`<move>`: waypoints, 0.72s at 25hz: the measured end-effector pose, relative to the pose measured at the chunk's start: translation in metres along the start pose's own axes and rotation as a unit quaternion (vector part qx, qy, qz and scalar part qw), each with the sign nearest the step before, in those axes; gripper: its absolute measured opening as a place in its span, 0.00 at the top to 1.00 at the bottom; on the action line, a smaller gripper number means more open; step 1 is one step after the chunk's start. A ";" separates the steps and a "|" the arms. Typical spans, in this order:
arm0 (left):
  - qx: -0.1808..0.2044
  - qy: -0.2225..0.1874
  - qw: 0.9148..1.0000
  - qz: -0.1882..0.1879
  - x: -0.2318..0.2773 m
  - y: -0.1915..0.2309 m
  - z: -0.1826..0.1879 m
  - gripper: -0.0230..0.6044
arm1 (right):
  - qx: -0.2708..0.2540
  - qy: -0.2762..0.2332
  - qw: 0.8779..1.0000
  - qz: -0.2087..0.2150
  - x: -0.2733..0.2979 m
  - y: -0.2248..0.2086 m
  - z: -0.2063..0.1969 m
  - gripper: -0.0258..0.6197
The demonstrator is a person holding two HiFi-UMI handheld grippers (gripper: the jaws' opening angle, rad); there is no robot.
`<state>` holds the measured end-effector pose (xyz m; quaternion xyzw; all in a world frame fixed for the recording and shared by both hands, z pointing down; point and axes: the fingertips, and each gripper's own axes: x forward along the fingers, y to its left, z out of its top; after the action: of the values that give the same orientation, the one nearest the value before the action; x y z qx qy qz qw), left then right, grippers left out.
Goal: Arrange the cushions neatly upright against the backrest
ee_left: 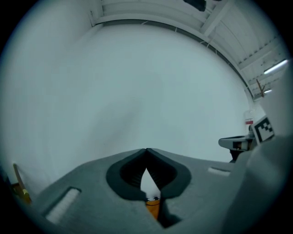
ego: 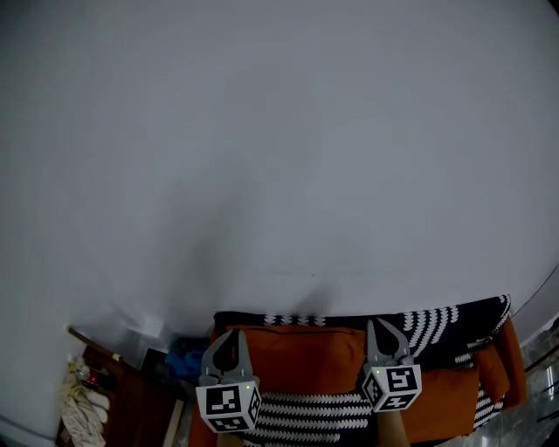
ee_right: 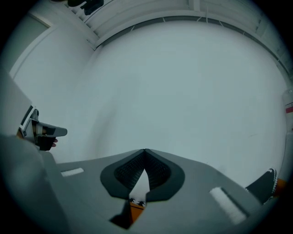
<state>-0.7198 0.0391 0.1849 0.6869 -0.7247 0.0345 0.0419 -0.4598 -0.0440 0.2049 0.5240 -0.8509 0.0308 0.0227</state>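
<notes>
Two gripper views — ceiling (ee_left: 151, 11), head view — sofa (ego: 301, 356)

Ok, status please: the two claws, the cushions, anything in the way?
Left claw shut, empty. Right claw shut, empty. Both face the wall. Orange cushion below them, against the covered backrest. Nothing blocking in view.

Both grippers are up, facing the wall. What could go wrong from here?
1. The left gripper and right gripper have their jaws shut on nothing. Lowered like this, they would likely shove the orange cushion rather than grip it.
2. The head view is mostly wall, with the sofa only at its bottom edge, so a descent may be poorly aimed.
3. The striped throw lies by that cushion and could get pinched instead.
</notes>
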 end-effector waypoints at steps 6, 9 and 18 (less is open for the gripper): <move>-0.013 -0.004 1.000 0.004 -0.013 -0.006 0.004 0.96 | 0.011 -0.005 1.000 0.003 -0.017 0.005 0.004 0.95; -0.011 -0.004 1.000 0.003 -0.018 -0.011 0.005 0.96 | 0.010 -0.007 1.000 0.004 -0.024 0.004 0.007 0.95; -0.012 -0.007 1.000 0.008 -0.029 -0.013 0.008 0.96 | 0.010 -0.011 1.000 0.006 -0.035 0.007 0.008 0.95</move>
<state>-0.7053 0.0664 0.1738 0.6807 -0.7309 0.0213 0.0444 -0.4504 -0.0105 0.1944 0.5191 -0.8540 0.0336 0.0075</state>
